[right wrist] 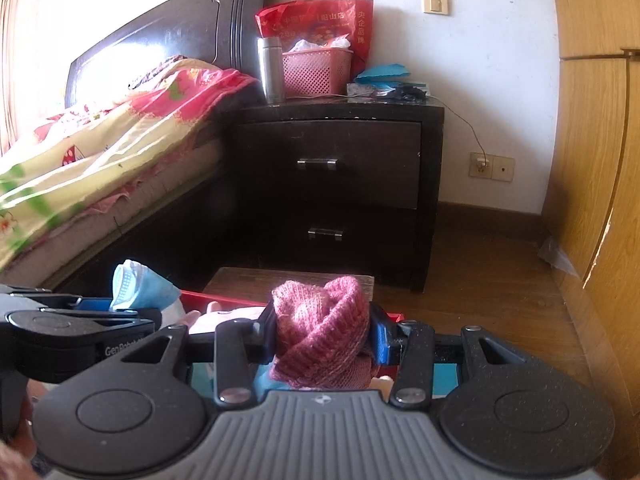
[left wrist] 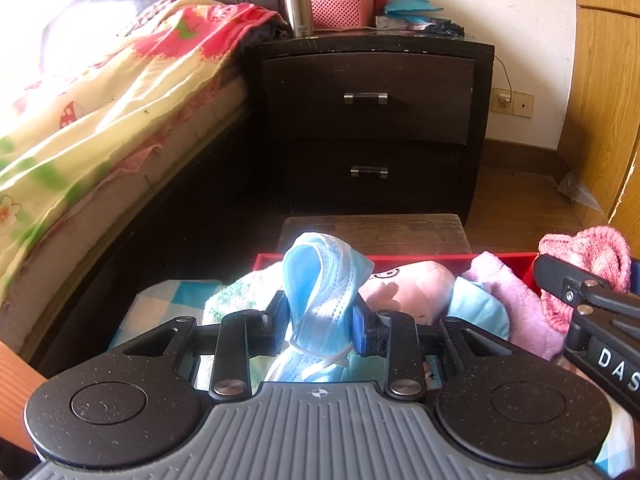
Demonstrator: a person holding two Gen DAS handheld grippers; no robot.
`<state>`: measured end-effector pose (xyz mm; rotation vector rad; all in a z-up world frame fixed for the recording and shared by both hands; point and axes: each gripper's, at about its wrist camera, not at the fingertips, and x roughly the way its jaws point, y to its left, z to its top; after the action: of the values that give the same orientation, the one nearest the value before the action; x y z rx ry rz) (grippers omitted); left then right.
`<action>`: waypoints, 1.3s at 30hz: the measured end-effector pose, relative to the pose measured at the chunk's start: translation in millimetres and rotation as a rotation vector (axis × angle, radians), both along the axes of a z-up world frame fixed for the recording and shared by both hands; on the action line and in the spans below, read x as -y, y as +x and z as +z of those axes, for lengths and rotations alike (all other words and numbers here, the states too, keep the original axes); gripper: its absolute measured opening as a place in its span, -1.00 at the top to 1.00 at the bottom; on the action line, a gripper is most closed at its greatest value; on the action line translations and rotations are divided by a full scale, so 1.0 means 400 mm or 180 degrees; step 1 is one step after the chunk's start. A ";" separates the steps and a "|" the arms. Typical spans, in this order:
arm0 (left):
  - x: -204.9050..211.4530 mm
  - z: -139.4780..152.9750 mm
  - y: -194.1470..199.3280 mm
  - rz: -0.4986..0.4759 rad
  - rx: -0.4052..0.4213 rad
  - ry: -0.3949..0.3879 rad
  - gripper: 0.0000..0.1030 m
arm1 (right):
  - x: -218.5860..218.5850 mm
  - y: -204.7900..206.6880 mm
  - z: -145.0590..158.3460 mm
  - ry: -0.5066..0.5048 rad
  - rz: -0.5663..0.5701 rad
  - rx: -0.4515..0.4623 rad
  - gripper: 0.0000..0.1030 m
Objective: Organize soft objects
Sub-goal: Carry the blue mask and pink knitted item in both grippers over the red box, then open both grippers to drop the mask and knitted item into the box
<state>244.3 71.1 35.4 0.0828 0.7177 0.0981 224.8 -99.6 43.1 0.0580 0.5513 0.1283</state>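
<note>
My left gripper [left wrist: 320,320] is shut on a bundle of blue face masks [left wrist: 320,280], which sticks up between its fingers. It hangs over a red box [left wrist: 500,258] holding soft things: a pink plush toy [left wrist: 412,284], a pink towel [left wrist: 508,296] and light blue cloth [left wrist: 476,312]. My right gripper [right wrist: 322,340] is shut on a pink knitted piece [right wrist: 324,332], just above the same red box [right wrist: 208,298]. In the left wrist view the right gripper's finger [left wrist: 568,280] and its pink knit [left wrist: 588,252] show at the right edge. The masks [right wrist: 140,288] show left in the right wrist view.
The box stands on a low wooden stool [left wrist: 372,232] in front of a dark nightstand [left wrist: 372,120] with a steel flask [left wrist: 296,0] and a pink basket [left wrist: 340,2]. A bed with a flowered quilt [left wrist: 100,112] lies left. A wooden wardrobe [right wrist: 596,160] stands right.
</note>
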 end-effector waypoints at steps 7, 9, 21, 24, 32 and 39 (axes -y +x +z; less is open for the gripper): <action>-0.013 -0.006 0.016 0.0051 0.0000 0.0000 0.31 | -0.013 0.019 -0.022 -0.0094 -0.0026 -0.0007 0.57; -0.014 -0.007 0.017 0.0062 0.0006 0.0022 0.06 | -0.016 0.022 -0.026 -0.0127 -0.0042 -0.0010 0.48; -0.037 0.031 -0.003 0.0168 0.0062 -0.0029 -0.48 | -0.005 -0.006 0.024 -0.0021 -0.0119 0.0167 -0.07; -0.043 0.049 -0.016 0.0167 0.0058 -0.0085 -0.48 | 0.000 -0.019 0.039 -0.0024 -0.0147 0.0180 -0.07; -0.039 0.087 -0.077 0.0128 0.0081 -0.0062 -0.49 | 0.018 -0.072 0.091 0.0029 -0.0204 0.0256 -0.08; -0.036 0.112 -0.133 0.0088 0.0134 -0.0051 -0.49 | 0.031 -0.113 0.109 0.0019 -0.0249 0.0256 -0.08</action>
<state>191.2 85.4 80.1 0.0552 0.6776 0.1202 179.6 -112.0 86.7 0.0797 0.4679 0.0557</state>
